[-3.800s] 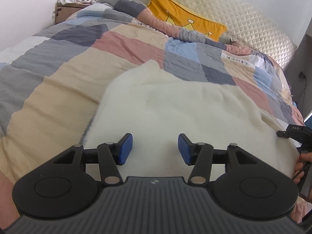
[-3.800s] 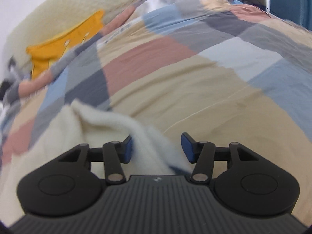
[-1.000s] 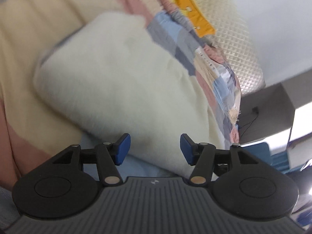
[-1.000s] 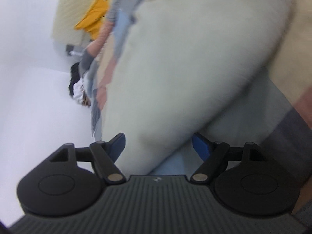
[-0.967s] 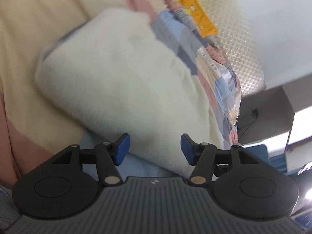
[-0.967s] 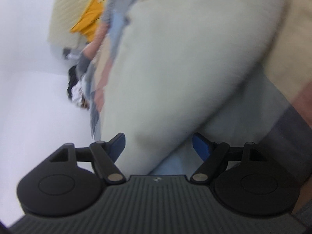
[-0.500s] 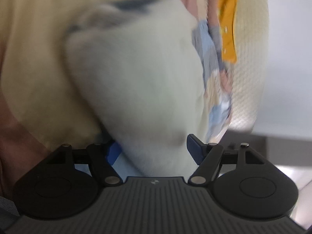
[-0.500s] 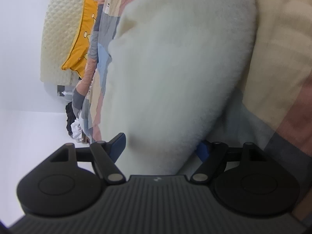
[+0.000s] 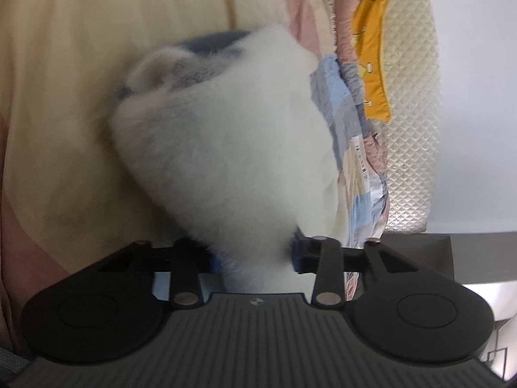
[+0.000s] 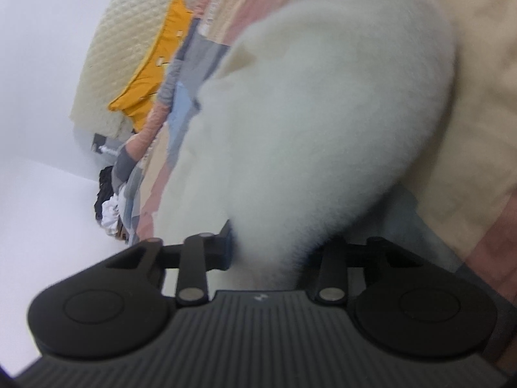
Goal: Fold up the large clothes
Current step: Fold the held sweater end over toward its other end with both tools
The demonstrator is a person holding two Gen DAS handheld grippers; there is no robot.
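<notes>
In the left wrist view, the left gripper (image 9: 255,258), open half a second ago, is now closed on the near edge of the cream fleece garment (image 9: 223,148), which bulges ahead of the fingers over the patchwork quilt (image 9: 64,64); a grey-blue inner layer is exposed at its far end. In the right wrist view, the right gripper (image 10: 274,252) is likewise pinched on the garment (image 10: 323,113); only here is a clothes pile (image 10: 108,207) seen, left of the fingers. A fold lift seems ready.

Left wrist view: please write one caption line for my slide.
Left gripper shut on a fluffy white garment above the patchwork quilt.
</notes>
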